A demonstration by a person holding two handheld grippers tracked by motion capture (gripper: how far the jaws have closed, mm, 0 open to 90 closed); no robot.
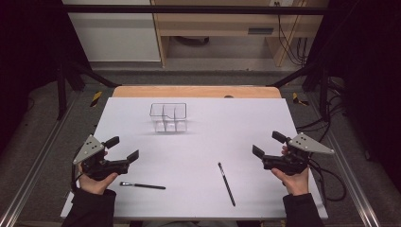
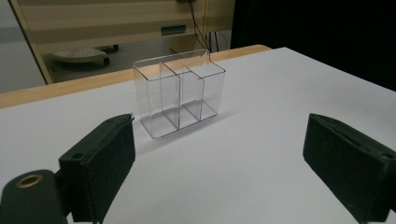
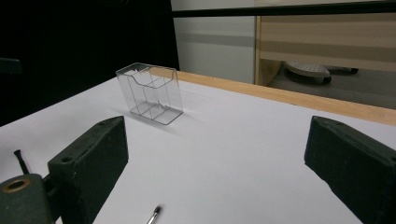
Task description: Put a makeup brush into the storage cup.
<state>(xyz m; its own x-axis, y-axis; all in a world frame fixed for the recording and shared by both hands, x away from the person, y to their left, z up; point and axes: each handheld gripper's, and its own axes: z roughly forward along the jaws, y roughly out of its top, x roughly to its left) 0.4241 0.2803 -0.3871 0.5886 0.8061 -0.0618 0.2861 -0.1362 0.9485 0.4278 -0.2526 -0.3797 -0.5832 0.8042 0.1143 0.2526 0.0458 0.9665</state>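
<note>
The white desk is lit evenly from above and reads bright in the high view, while the room to either side falls into near-black. Shadows are soft and short: a faint grey smear lies at the foot of the clear organizer, whose edges catch thin highlights without harsh glare. In both gripper views the near black fingers are slightly soft, the pictures mildly grainy.
</note>
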